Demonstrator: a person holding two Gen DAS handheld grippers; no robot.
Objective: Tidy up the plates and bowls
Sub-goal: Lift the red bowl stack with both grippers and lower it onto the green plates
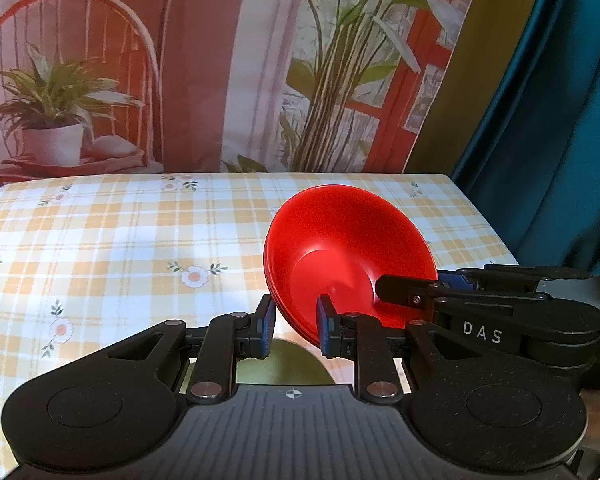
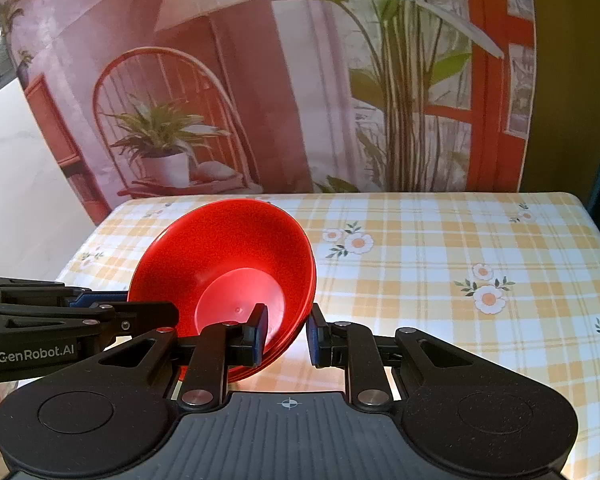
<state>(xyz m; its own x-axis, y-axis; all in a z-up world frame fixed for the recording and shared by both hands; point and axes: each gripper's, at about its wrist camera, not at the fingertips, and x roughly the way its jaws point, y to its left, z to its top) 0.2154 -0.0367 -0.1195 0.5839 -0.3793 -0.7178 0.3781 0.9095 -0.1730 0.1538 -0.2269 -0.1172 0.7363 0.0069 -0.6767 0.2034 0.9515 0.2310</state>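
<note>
A stack of red bowls (image 1: 348,248) is held tilted above the checked tablecloth, its open side toward the cameras. My left gripper (image 1: 296,330) grips the near rim, one finger inside the bowl and one under it. My right gripper (image 2: 286,334) grips the rim from the other side the same way; the bowls show in its view (image 2: 236,264). Each gripper appears in the other's view, the right one (image 1: 420,292) at the bowl's right and the left one (image 2: 140,316) at its left. A dark shadow lies on the cloth under the bowls.
The table (image 1: 140,240) carries a yellow and white checked cloth with flower prints. A printed backdrop (image 1: 220,60) of a chair and plants hangs behind it. A teal curtain (image 1: 560,120) hangs at the right, and the table's right edge (image 1: 484,216) is near the bowls.
</note>
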